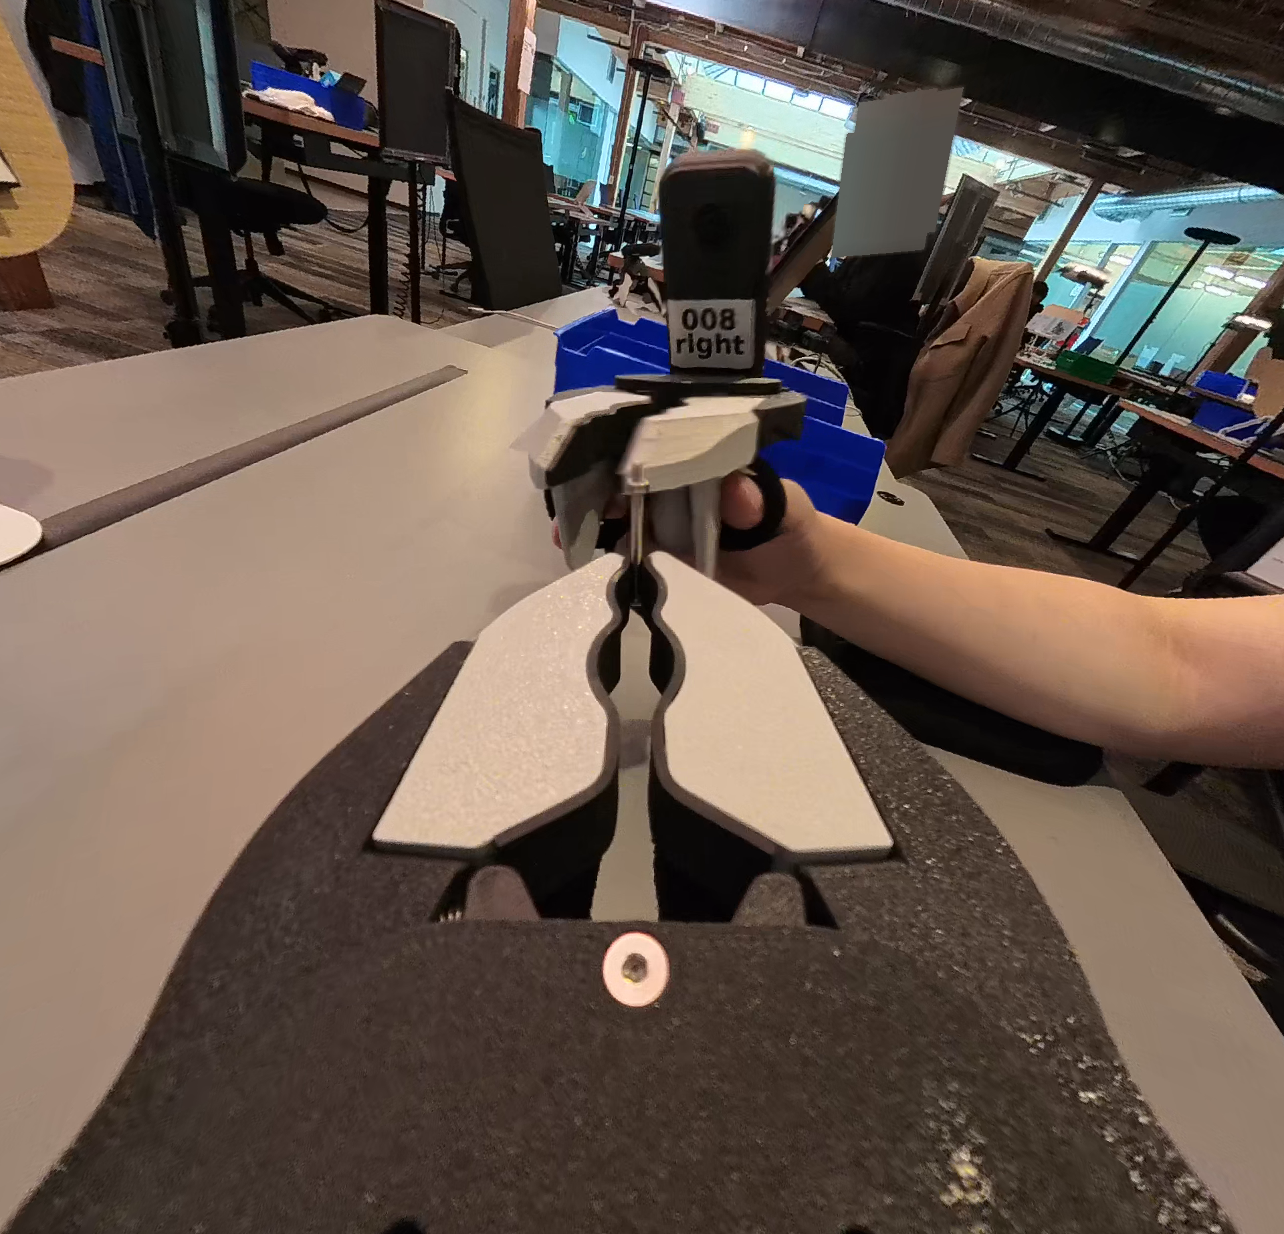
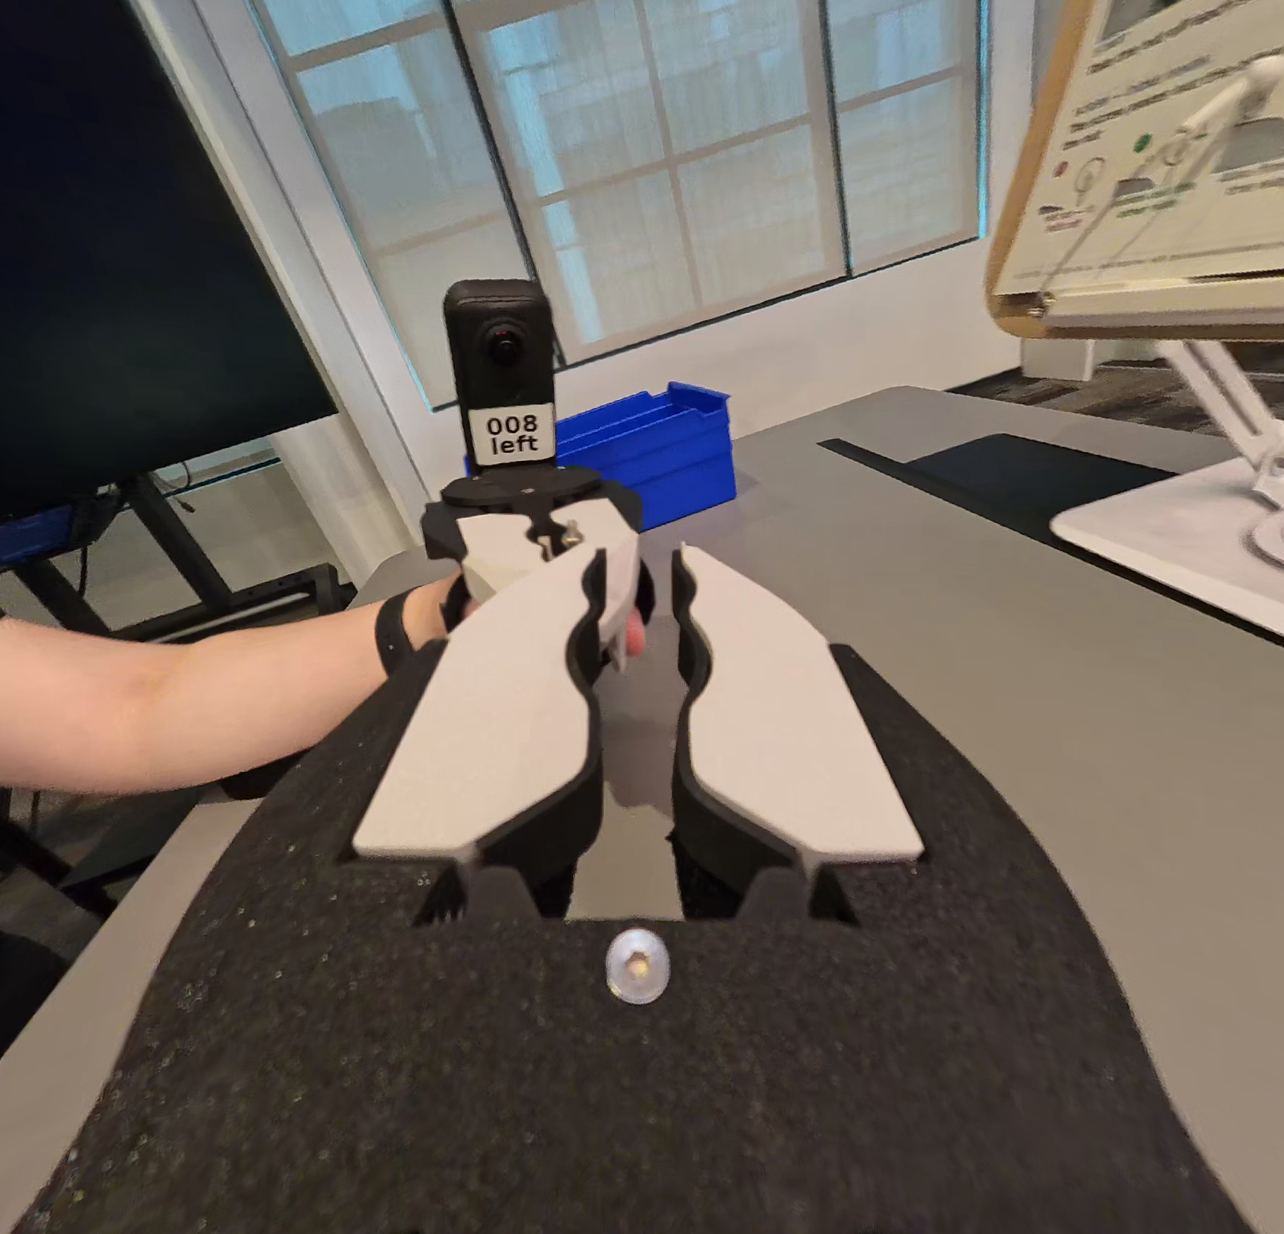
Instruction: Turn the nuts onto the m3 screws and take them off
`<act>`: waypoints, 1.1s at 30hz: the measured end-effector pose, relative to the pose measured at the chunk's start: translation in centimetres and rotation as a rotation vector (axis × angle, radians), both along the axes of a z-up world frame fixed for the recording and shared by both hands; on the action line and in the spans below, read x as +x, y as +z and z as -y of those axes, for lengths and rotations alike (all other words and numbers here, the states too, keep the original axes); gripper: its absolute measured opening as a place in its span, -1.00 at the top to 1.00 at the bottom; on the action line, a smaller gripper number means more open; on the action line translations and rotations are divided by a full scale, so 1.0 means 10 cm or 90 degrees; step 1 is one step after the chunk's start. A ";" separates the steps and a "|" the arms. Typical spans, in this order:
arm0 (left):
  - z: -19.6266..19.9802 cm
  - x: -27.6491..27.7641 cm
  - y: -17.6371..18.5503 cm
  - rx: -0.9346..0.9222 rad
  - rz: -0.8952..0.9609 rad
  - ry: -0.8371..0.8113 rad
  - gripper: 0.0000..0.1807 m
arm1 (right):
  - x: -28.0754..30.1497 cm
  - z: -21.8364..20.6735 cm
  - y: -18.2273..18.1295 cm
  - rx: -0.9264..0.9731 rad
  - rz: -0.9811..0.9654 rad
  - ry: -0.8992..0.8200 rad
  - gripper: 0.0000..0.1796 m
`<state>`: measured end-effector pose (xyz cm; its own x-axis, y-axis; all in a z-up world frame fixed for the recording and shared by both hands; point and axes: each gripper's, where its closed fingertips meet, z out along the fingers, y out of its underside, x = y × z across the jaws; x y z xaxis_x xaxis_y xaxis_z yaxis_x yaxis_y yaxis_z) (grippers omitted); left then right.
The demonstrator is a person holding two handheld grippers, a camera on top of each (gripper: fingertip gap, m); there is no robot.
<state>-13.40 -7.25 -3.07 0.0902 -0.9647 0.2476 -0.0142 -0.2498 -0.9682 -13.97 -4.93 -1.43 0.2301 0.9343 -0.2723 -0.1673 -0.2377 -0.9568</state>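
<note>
The left gripper (image 1: pixel 636 575) pinches a thin screw (image 1: pixel 637 540) upright at its tips. The right gripper (image 2: pixel 639 561) is open, holding nothing, just beside it. Any nut is too small to see.

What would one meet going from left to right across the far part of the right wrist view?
Dark screen → left gripper → blue bin → white stand base.

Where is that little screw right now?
In the left wrist view the screw stands upright, pinched at the tips of the left gripper, directly in front of the right gripper and above the grey table.
</note>
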 end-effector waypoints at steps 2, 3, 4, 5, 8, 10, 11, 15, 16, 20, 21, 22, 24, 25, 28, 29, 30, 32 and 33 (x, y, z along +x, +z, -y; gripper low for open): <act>0.00 0.00 0.01 0.001 0.002 0.001 0.98 | 0.04 0.01 0.03 0.001 -0.011 0.005 0.80; 0.00 0.00 0.01 0.002 0.000 0.001 0.98 | 0.02 0.04 0.06 0.007 -0.015 0.016 0.79; 0.00 0.00 0.00 0.002 -0.003 0.000 0.98 | 0.00 0.08 0.09 0.015 -0.018 0.025 0.79; 0.00 0.01 -0.01 0.002 -0.005 -0.001 0.98 | -0.04 0.11 0.10 0.024 -0.018 0.032 0.79; 0.02 0.02 -0.02 0.006 -0.008 -0.007 0.98 | -0.17 0.15 0.03 0.033 0.015 0.041 0.78; 0.02 0.02 -0.01 0.009 -0.010 -0.005 0.98 | -0.17 0.10 -0.05 0.033 0.037 0.024 0.78; 0.02 0.02 -0.02 0.009 -0.012 -0.003 0.98 | -0.15 0.09 -0.05 0.028 0.029 0.027 0.78; 0.01 0.03 -0.06 0.010 -0.024 0.000 0.98 | -0.12 0.09 -0.09 -0.001 0.023 0.043 0.78; 0.01 0.03 -0.06 0.010 -0.024 -0.001 0.98 | -0.12 0.10 -0.09 -0.001 0.023 0.045 0.78; 0.01 0.02 -0.04 0.010 -0.018 0.000 0.98 | -0.17 0.20 -0.01 0.023 0.014 0.073 0.78; 0.01 0.02 -0.04 0.010 -0.017 -0.001 0.98 | -0.19 0.20 0.01 0.028 0.012 0.070 0.78; 0.01 0.02 -0.04 0.010 -0.017 -0.003 0.98 | -0.19 0.19 0.02 0.030 0.010 0.061 0.78; 0.02 0.02 -0.03 0.013 -0.018 -0.002 0.98 | -0.16 0.12 0.01 0.023 0.009 0.037 0.80; 0.01 0.02 -0.04 0.014 -0.021 0.001 0.98 | -0.13 0.09 -0.02 0.014 0.010 0.029 0.77; -0.01 0.01 -0.03 0.008 -0.014 0.004 0.98 | -0.03 0.05 -0.03 -0.006 -0.003 0.027 0.81; -0.01 0.00 -0.02 0.007 -0.011 0.003 0.98 | 0.00 0.04 -0.01 -0.007 -0.010 0.025 0.80; -0.01 0.00 -0.02 0.008 -0.011 0.004 0.98 | 0.01 0.06 0.01 -0.005 -0.018 0.033 0.80; -0.01 0.00 -0.02 0.009 -0.012 0.002 0.98 | -0.02 0.12 0.07 0.004 -0.028 0.055 0.80; 0.00 0.01 -0.02 0.009 -0.013 0.000 0.98 | -0.06 0.14 0.08 0.009 -0.027 0.061 0.79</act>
<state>-13.29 -7.27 -3.31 0.0947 -0.9680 0.2325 -0.0341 -0.2366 -0.9710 -14.55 -6.37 -0.64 0.1284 0.9553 -0.2663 -0.1855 -0.2407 -0.9527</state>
